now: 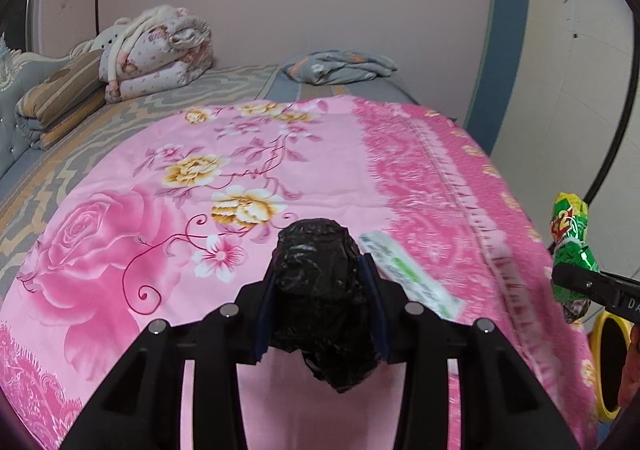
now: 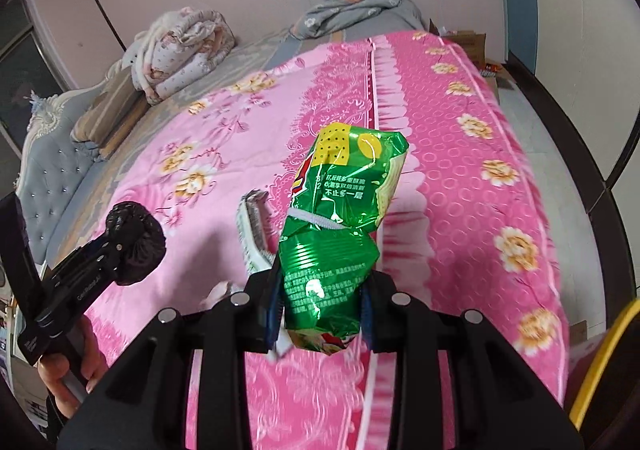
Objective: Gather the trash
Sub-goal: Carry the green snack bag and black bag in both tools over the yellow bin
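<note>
My left gripper (image 1: pixel 322 274) is shut on a crumpled black plastic bag (image 1: pixel 320 290) and holds it above the pink floral bedspread (image 1: pixel 160 218). It also shows in the right wrist view (image 2: pixel 132 246) at the left. My right gripper (image 2: pixel 320 290) is shut on a green snack bag (image 2: pixel 340 218), held upright above the bed; the bag also shows at the right edge of the left wrist view (image 1: pixel 570 246). A white and green wrapper (image 1: pixel 412 274) lies on the bedspread just right of the black bag, and shows in the right wrist view (image 2: pixel 252 230).
A yellow-rimmed bin (image 1: pixel 608 362) stands beside the bed at the right, its rim (image 2: pixel 600 362) also in the right wrist view. Folded quilts (image 1: pixel 156 50) and a grey blanket (image 1: pixel 340 66) lie at the far end. Cardboard boxes (image 2: pixel 472 46) sit past the bed's far corner.
</note>
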